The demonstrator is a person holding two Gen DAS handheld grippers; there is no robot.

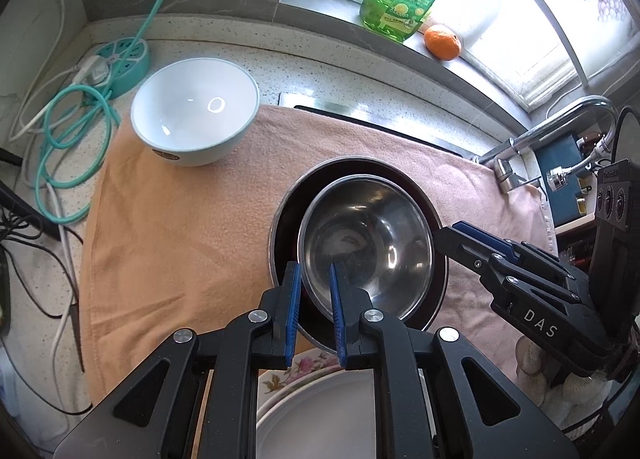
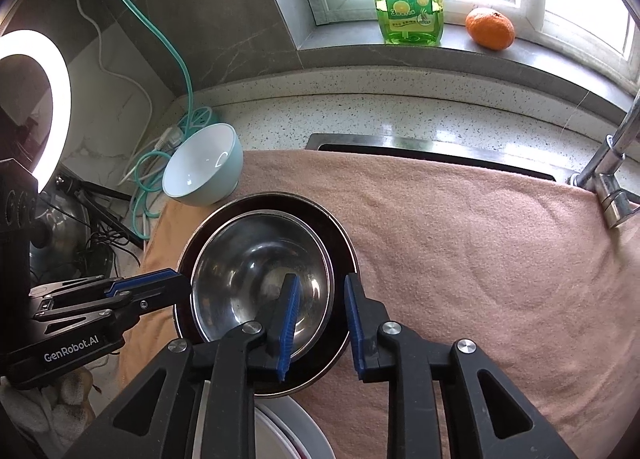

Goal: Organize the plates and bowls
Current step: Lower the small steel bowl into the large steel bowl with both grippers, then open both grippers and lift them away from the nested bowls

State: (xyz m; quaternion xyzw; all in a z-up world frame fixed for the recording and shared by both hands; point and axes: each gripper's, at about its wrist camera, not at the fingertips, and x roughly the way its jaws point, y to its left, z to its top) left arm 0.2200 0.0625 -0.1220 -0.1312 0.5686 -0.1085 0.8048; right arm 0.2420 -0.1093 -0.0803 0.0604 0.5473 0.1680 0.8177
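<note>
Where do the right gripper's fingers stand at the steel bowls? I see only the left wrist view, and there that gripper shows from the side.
Observer: The right gripper is open. One finger is inside the small bowl, the other is outside the rim of the big bowl.
Operator: What is to the left, past the white bowl?
Observer: Left of the white bowl there is a lit ring light. Your view does not show it.

R hand-held gripper (image 2: 320, 311) straddling steel bowl (image 2: 256, 275) rim, nested in bigger bowl (image 2: 344, 235), towel (image 2: 460, 259)
</note>
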